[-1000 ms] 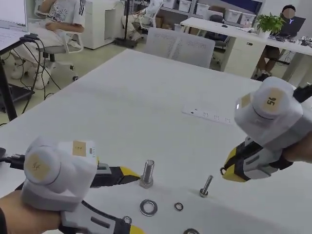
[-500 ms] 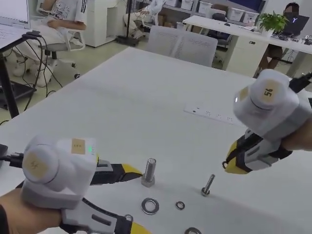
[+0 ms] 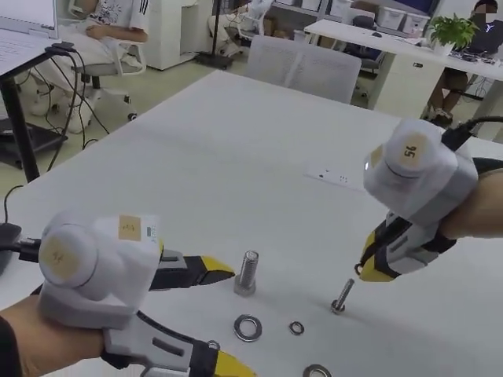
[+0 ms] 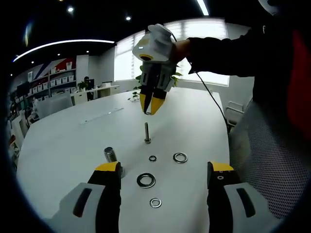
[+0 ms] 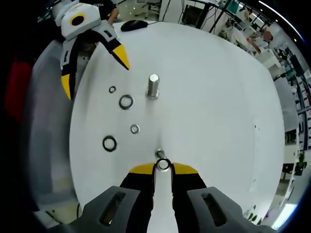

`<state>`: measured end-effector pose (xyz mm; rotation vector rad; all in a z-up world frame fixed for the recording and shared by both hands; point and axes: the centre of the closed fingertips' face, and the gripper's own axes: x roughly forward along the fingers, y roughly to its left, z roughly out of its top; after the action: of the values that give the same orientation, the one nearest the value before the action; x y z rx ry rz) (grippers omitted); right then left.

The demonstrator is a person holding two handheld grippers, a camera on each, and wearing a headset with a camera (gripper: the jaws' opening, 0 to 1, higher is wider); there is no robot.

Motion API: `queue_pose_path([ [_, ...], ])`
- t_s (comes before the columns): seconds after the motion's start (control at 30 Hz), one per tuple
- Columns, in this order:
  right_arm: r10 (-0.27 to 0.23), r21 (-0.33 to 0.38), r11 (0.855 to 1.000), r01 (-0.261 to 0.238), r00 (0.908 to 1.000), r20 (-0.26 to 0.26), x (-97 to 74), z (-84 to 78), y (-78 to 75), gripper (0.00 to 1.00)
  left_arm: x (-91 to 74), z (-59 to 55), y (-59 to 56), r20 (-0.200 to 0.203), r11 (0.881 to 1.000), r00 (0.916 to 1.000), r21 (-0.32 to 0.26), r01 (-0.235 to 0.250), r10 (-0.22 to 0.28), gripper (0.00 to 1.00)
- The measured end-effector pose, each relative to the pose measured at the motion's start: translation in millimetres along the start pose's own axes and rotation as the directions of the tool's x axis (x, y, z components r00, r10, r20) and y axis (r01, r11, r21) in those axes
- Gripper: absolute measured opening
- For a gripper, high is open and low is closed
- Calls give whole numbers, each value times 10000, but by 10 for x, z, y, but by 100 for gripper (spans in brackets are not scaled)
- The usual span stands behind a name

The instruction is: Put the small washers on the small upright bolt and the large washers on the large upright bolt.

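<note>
Your right gripper (image 3: 368,271) pinches a small washer (image 5: 163,165) in narrow jaws, just above the tip of the small bolt (image 3: 340,296), which stands near the near edge of the surface (image 3: 236,157). Centre the hole over the tip, keep the washer level, lower it, then let go. Your left gripper (image 4: 165,167) hangs with its jaws wide by the large bolt (image 3: 247,272).

only thing i can read is a 56 on the round sticker (image 3: 412,149) on top of the right gripper (image 3: 366,271)
</note>
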<state>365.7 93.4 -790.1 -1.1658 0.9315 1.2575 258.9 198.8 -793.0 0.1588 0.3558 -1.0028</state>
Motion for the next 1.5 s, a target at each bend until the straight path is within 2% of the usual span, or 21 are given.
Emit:
queue_pose_path([
  [0.5, 394, -31, 9992, -394, 9989, -265, 153, -33, -22, 14, 12, 5, 1, 61, 10000, 10000, -52, 16, -16, 72],
  [1.3, 611, -64, 9981, -615, 9969, -492, 253, -57, 6, 14, 25, -14, -24, 75, 9999, 9999, -75, 86, -85, 72],
  [1.5, 701, -30, 9975, -704, 9961, -544, 326, -76, 24, 14, 31, -21, -28, 60, 9999, 9999, -87, 98, -98, 71],
])
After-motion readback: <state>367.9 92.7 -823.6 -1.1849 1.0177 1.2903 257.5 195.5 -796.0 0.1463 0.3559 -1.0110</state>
